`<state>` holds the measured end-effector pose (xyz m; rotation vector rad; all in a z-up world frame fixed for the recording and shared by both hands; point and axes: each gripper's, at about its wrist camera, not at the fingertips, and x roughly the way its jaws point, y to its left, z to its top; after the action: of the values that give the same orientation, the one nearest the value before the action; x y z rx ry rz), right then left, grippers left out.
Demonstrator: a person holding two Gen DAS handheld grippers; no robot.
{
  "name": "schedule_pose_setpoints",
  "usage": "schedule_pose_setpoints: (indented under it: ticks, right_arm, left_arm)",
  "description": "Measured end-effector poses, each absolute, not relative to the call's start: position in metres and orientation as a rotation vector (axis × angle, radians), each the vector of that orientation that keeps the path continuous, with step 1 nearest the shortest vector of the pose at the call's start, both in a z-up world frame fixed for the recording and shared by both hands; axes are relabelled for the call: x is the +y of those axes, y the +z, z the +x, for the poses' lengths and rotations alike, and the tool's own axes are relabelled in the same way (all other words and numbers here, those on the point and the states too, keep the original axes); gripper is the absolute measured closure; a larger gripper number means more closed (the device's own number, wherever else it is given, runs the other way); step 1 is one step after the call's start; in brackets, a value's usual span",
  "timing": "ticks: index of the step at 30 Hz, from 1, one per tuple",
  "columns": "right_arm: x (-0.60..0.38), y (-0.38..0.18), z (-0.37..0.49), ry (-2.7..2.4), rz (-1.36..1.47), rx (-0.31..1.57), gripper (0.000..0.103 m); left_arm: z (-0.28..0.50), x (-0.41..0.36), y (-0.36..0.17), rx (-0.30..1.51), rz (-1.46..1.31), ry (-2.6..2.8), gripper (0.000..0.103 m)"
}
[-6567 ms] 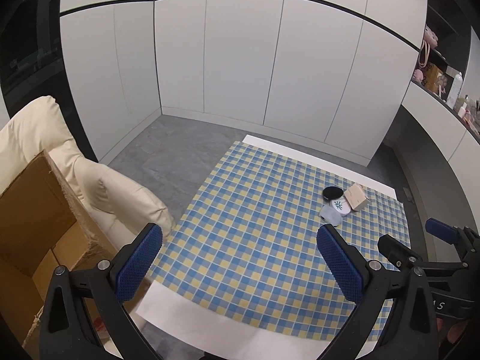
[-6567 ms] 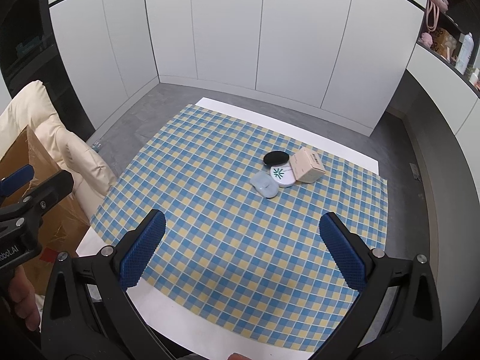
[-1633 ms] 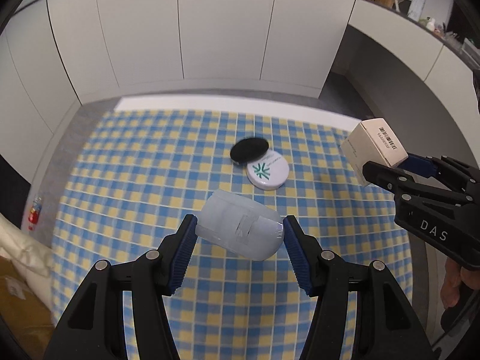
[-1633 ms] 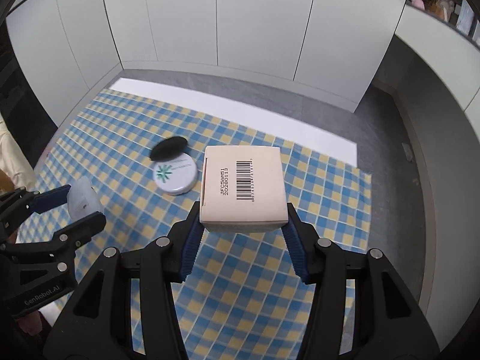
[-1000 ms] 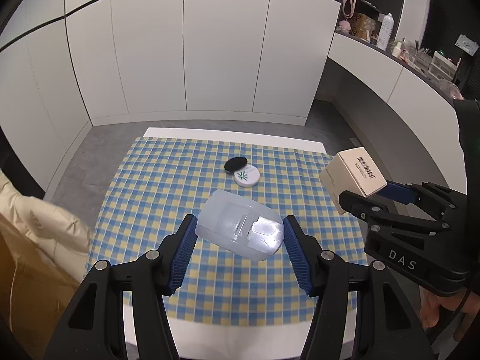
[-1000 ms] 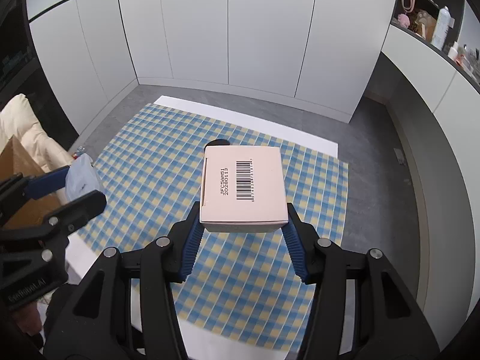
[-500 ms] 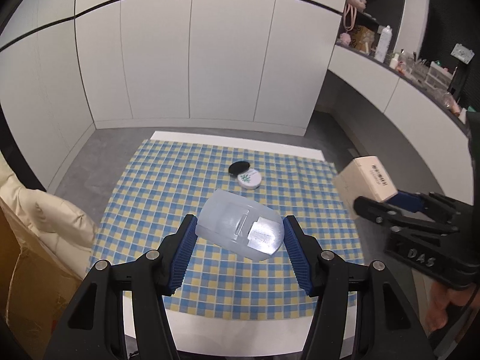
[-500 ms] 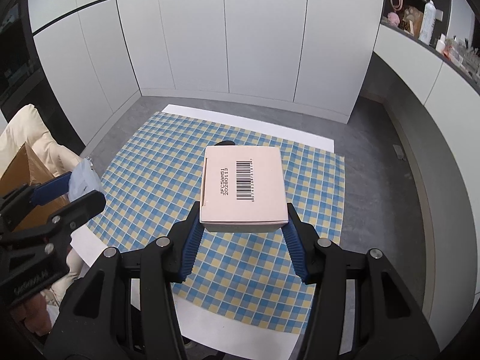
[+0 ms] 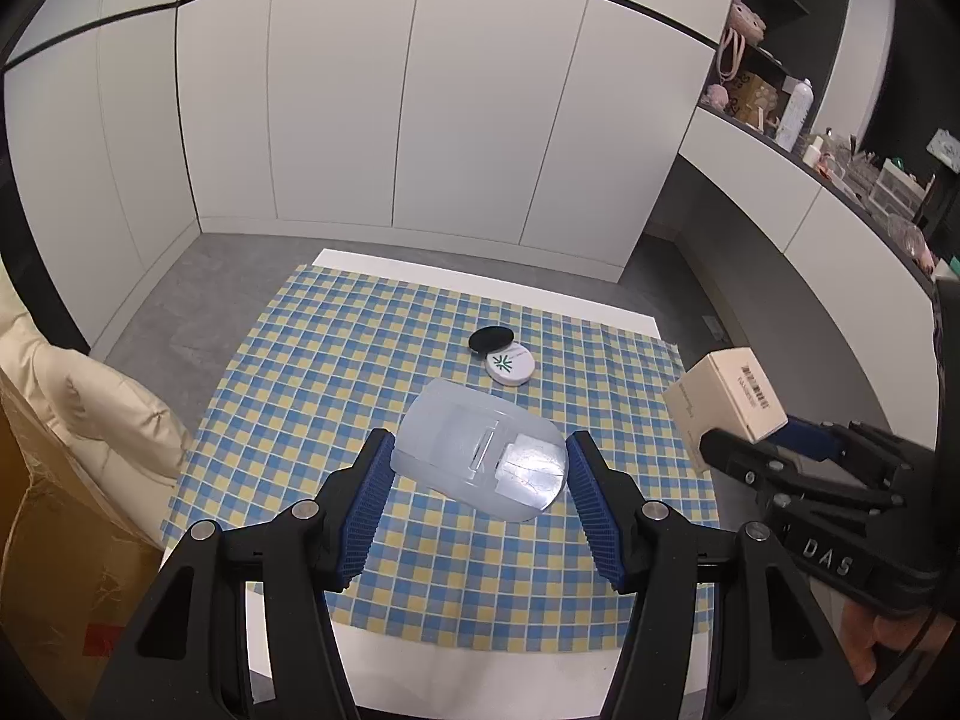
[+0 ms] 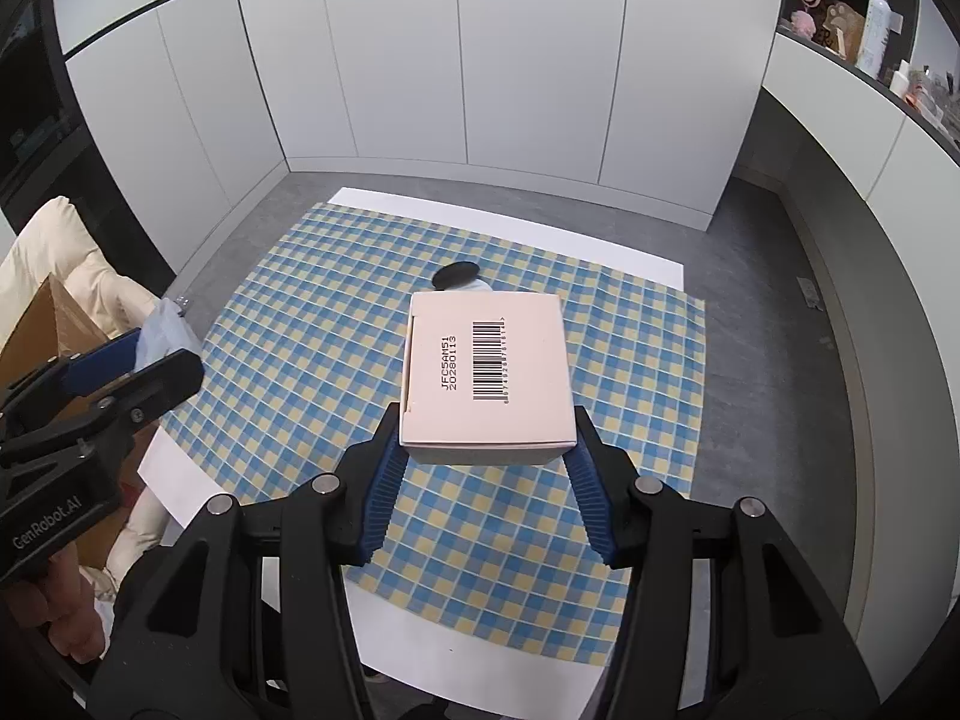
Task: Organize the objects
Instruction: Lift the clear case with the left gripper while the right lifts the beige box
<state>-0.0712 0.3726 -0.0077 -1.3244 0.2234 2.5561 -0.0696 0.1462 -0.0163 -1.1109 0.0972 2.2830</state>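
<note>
Left gripper (image 9: 480,474) clamps the translucent plastic case (image 9: 480,456), right gripper (image 10: 486,462) clamps the barcoded carton (image 10: 487,375), both aloft over the checked cloth (image 9: 336,372). Beyond, 2 round tins (image 9: 503,354) wait; keep both grips firm toward the cardboard box (image 10: 51,324).

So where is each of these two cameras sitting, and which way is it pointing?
Left wrist: on the left gripper, looking down at the checked cloth; it holds a clear plastic case; the right gripper and a hand show.
Right wrist: on the right gripper, looking down likewise; it holds a box; the left gripper and fingers show.
Shared: the cloth, black disc, white cabinets.
</note>
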Motion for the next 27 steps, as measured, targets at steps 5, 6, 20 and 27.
schedule_pose_setpoints:
  ticks: [5,6,20,27]
  right_arm:
    - [0.368,-0.011,-0.074,2.564,-1.335,0.211,0.05]
    - [0.368,-0.01,-0.075,2.566,-1.334,0.212,0.05]
    - [0.358,-0.013,-0.082,2.579,-1.334,0.173,0.049]
    - [0.345,-0.013,-0.09,2.597,-1.343,0.156,0.049]
  left_arm:
    - [-0.073,0.145,-0.016,0.081,-1.114,2.284,0.045]
    - [-0.073,0.145,-0.017,0.08,-1.116,2.279,0.044]
    - [-0.07,0.142,-0.019,0.103,-1.106,2.285,0.044]
    - [-0.073,0.129,-0.02,0.096,-1.111,2.303,0.044]
